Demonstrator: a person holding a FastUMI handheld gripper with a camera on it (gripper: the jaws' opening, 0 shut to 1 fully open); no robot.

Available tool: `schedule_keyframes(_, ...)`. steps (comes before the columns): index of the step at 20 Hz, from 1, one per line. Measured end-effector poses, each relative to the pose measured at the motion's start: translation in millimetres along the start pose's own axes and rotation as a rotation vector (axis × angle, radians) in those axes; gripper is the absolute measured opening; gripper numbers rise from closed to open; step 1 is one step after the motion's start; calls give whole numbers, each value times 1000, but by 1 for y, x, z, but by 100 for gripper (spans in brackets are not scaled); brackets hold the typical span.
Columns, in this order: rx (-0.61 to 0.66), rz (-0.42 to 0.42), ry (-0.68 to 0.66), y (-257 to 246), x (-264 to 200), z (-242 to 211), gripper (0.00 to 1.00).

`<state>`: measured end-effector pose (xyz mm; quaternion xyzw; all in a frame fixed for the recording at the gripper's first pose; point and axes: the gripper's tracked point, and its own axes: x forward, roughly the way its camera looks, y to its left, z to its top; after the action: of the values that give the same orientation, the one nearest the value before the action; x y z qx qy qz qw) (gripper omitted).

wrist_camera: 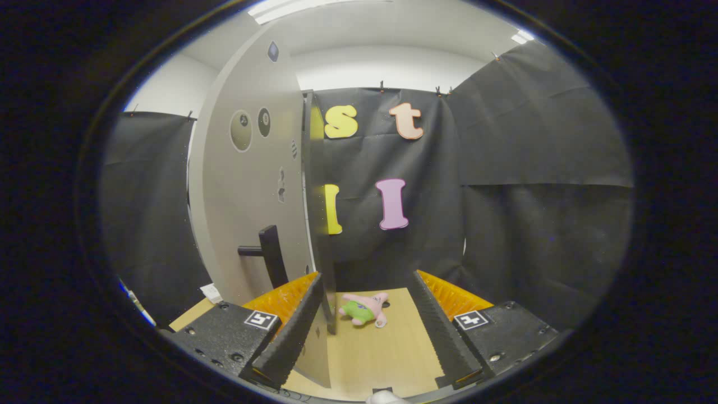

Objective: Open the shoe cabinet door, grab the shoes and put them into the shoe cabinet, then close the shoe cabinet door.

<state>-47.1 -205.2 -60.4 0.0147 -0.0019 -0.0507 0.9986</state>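
The grey shoe cabinet door (252, 185) stands swung out, and I see it almost edge-on. Its outer face carries a black bar handle (269, 255) and a few round stickers. The door's thin free edge (320, 292) runs down just inside my left finger (291, 331), so the lower corner of the door sits between the two fingers and apart from the right finger (443, 331). My gripper (367, 275) is open and presses on nothing.
A small pink and green plush star (364, 308) lies on the light wooden tabletop (392, 353) just ahead of the fingers. Black cloth walls close the booth behind and to the right. A white tag (212, 292) lies left of the door's foot.
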Motion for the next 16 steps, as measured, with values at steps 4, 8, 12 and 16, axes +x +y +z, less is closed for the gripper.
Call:
schedule_keyframes(4, -4, 50, 22, 12, 1, -6, 99)
schedule_keyframes(8, -34, 58, 42, 16, 0, -6, 98)
schedule_keyframes(12, -69, 39, 30, 24, -3, -3, 96)
schedule_keyframes(16, -57, 46, 39, 36, -4, -5, 95)
